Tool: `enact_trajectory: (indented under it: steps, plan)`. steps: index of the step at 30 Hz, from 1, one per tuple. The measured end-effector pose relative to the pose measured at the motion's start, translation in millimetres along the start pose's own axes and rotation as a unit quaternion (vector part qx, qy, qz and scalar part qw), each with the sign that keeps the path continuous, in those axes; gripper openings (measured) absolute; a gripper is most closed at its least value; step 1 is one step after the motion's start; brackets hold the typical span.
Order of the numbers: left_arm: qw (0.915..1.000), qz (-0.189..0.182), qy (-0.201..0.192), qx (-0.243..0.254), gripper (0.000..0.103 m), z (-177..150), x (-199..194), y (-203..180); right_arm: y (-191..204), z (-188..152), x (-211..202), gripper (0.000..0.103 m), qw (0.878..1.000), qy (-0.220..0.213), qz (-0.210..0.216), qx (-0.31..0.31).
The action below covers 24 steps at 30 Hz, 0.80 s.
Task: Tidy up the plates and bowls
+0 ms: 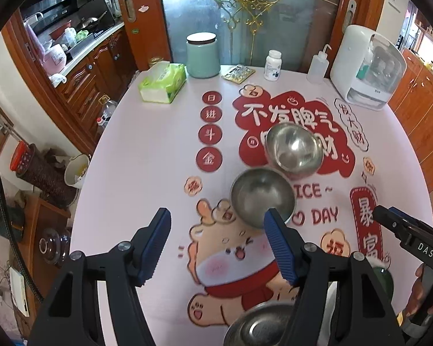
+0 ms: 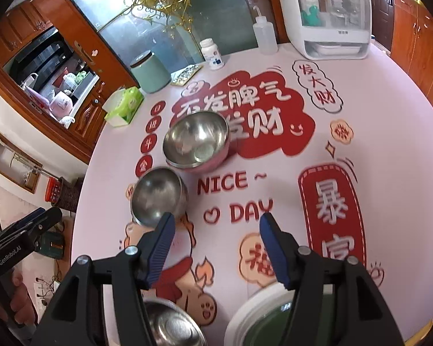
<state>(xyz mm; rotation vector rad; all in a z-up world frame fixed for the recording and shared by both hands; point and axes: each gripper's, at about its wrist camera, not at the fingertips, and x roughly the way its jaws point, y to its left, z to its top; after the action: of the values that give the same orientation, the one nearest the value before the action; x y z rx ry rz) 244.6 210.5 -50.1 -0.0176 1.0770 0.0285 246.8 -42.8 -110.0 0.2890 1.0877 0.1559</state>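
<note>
Pink printed tablecloth (image 1: pixel 135 150) beside wooden kitchen cabinets (image 1: pixel 86 86).

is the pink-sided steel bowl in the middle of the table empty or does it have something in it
Empty: both wrist views look straight into the pink-sided bowl and show only bare, shiny steel with reflections. It stands upright on the table.

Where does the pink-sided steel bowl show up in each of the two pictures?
Left wrist view: the pink-sided steel bowl sits right of centre, on the red printed patch, beyond the plain steel bowl.
Right wrist view: the same bowl sits left of centre, above the word NICE.
Shared landmark: the white pill bottle at the table's far edge.
</note>
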Motion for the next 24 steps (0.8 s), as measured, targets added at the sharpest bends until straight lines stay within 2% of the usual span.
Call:
enact_trajectory:
  steps: [7, 11, 14, 24]
  plan:
    - [1.0, 0.0, -0.003, -0.005, 0.066, 33, 27, -12, 2, 32, 22, 0.063, 1.0, -0.001, 0.003, -0.019]
    - [0.9998, -0.014, 0.001, -0.016, 0.066, 48, 45, -17, 0, 44, 35, 0.063, 1.0, -0.011, 0.006, -0.024]
    - [0.9996, -0.014, 0.003, -0.022, 0.066, 53, 59, -21, -3, 51, 49, 0.063, 1.0, -0.015, 0.003, -0.026]
    - [0.9977, -0.054, 0.017, -0.036, 0.066, 65, 116, -38, -14, 59, 88, 0.063, 0.999, -0.021, 0.01, -0.021]
